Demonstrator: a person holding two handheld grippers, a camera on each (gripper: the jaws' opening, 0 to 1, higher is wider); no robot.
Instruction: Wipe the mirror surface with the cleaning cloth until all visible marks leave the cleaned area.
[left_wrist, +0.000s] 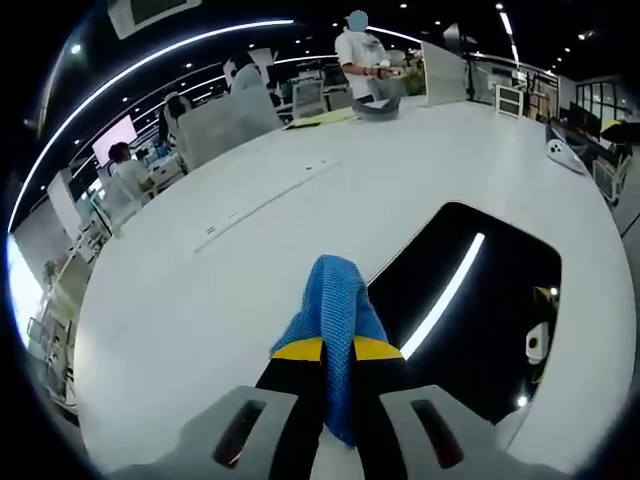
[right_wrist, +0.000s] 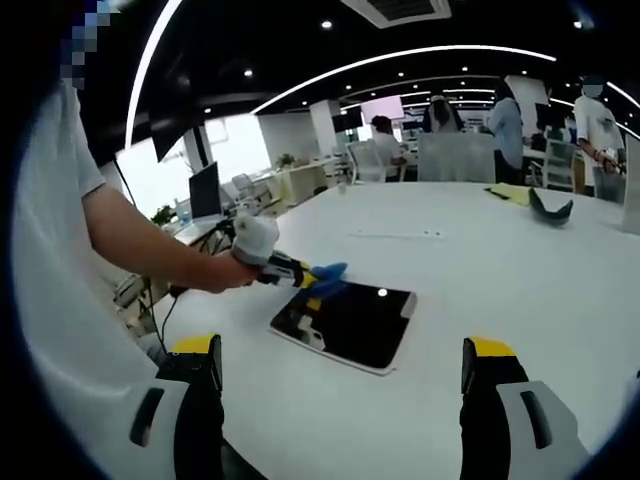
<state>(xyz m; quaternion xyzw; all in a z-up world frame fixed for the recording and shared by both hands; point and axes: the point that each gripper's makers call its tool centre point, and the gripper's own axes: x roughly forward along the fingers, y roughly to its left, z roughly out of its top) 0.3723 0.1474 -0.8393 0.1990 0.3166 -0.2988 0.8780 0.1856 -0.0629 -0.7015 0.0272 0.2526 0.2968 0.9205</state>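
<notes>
On the white table (left_wrist: 200, 330), left tongs (left_wrist: 338, 352) clamped on a blue knitted cleaning cloth (left_wrist: 335, 300), poised just left of the dark rectangular mirror (left_wrist: 480, 310), nearest it. Farther right, right tongs (right_wrist: 340, 375) spread wide, holding nothing, mirror (right_wrist: 350, 325) ahead.

Bright, even light pours down from long ceiling strips (right_wrist: 400, 55) and small spotlights against a dark ceiling. The white table (left_wrist: 300, 230) glares, nearly washed out. One strip reflects as a sharp white streak in the mirror (left_wrist: 500, 300). Fisheye bending curves every edge. Distant people look soft; shadows are faint.
</notes>
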